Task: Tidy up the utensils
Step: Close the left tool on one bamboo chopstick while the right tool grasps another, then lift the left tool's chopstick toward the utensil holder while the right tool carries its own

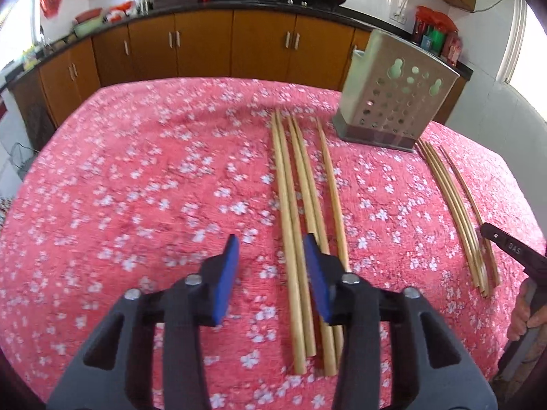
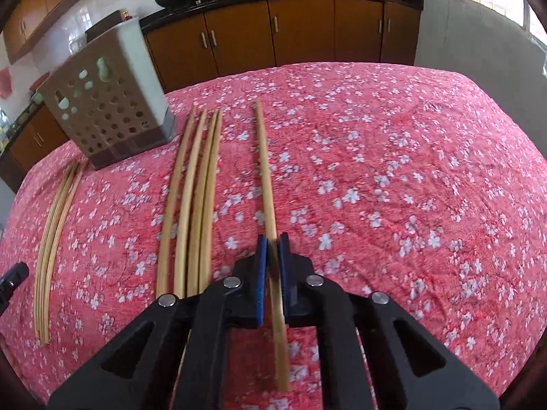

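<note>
Right now my right gripper [image 2: 272, 249] pinches one chopstick [image 2: 266, 171] between its pads, my left gripper [image 1: 270, 270] gapes over the loose chopsticks [image 1: 301, 205], and a thin grip could let it swivel short of the holder [image 2: 109, 109].

1. My left hand-held gripper [image 1: 270, 275] is held low and level, its blue pads spread well apart with nothing between them
2. My right hand-held gripper [image 2: 272, 273] points forward, blue pads drawn close together and pinching a thin stick
3. My right hand [image 1: 526, 311] wraps its handle
</note>
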Action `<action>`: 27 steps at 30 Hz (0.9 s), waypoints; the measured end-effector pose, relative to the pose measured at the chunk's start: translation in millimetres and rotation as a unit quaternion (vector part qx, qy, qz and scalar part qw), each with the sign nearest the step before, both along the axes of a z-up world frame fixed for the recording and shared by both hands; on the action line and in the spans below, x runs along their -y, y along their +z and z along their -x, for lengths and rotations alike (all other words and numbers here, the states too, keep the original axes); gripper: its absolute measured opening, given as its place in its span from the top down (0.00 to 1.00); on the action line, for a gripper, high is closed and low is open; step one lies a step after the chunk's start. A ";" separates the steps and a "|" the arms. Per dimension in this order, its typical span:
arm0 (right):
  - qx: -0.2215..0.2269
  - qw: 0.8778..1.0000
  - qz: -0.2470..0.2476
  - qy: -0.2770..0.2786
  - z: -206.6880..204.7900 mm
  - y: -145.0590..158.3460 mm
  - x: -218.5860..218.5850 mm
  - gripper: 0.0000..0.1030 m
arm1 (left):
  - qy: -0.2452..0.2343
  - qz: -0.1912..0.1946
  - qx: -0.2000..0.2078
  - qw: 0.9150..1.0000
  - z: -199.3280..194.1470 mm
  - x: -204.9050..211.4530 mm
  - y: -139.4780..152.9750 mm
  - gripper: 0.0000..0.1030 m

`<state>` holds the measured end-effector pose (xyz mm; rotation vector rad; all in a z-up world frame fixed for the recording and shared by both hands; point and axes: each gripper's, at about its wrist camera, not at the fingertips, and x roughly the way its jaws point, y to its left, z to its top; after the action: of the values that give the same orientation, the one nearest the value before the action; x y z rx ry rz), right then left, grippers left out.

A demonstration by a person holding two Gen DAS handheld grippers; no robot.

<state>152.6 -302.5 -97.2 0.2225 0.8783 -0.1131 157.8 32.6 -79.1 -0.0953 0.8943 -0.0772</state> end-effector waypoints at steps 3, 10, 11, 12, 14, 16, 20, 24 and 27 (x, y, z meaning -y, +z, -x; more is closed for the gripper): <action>0.003 1.000 -0.007 -0.010 4.4 -1.1 8.0 0.93 | -0.011 0.005 -0.009 1.000 -4.7 4.5 -4.0 0.76; 0.008 1.000 0.015 -0.004 5.6 -0.3 3.1 0.93 | -0.012 -0.011 -0.021 1.000 -10.4 4.9 -9.9 0.83; 0.008 1.000 0.016 -0.004 3.7 -0.5 3.4 0.93 | -0.012 -0.011 -0.021 1.000 -11.0 3.2 -9.8 0.83; 0.008 1.000 0.017 -0.004 2.8 -0.6 3.4 0.92 | -0.012 -0.015 -0.020 1.000 -11.3 2.5 -9.9 0.83; 0.008 1.000 0.020 -0.001 1.7 -0.4 1.7 0.92 | -0.017 -0.031 -0.021 0.999 -11.9 5.0 -11.4 0.83; 0.008 1.000 0.025 0.003 0.9 -0.4 0.1 0.92 | -0.018 -0.042 -0.026 0.999 -11.8 8.8 -15.4 0.83; 0.011 1.000 0.023 0.012 5.0 -0.2 -3.8 0.92 | -0.015 -0.046 -0.020 0.999 -13.0 7.9 -16.6 0.91; 0.015 0.999 0.024 0.020 -1.1 -0.1 2.2 0.93 | 0.005 -0.047 -0.019 0.999 -34.9 -5.9 -15.9 0.92; 0.014 0.999 0.033 0.012 -14.5 0.3 11.7 0.93 | 0.020 -0.044 -0.016 0.999 -54.4 -18.0 -14.5 0.92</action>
<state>167.1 -314.2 -96.9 0.1526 0.8479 -0.1162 212.2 50.5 -93.6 -0.0321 0.9271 0.0012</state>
